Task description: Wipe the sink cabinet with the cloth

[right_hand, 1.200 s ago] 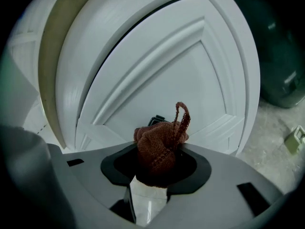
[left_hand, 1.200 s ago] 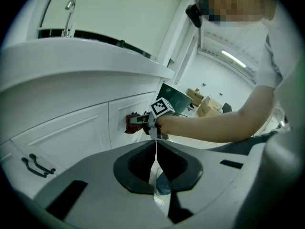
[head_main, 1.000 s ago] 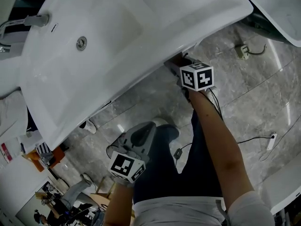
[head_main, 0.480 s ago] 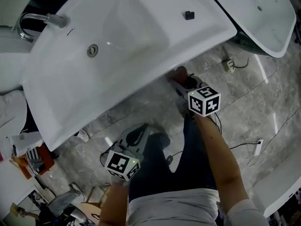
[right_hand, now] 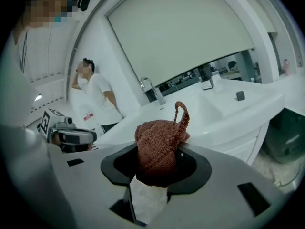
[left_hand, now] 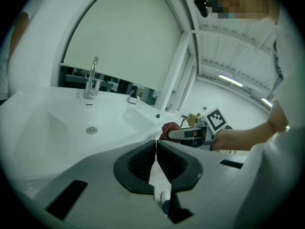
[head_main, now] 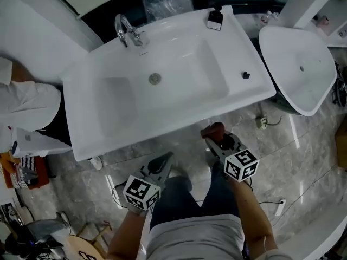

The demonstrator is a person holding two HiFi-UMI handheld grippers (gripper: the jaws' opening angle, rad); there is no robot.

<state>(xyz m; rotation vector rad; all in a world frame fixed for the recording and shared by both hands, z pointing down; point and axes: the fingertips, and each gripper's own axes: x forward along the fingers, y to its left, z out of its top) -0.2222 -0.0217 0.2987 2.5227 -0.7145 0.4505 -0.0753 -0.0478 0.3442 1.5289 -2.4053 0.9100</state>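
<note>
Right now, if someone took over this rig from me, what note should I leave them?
Left gripper: jaws together, empty, in front of the sink.
Right gripper: jaws shut on the brown cloth, clear of the sink.
Sink cabinet: under the sink, brown cloth not touching it.
Done: cloth picked up.
Left: press it to the cabinet front and wipe.

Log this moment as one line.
right gripper: shut on cloth | left gripper: shut, empty | both held before sink front edge
</note>
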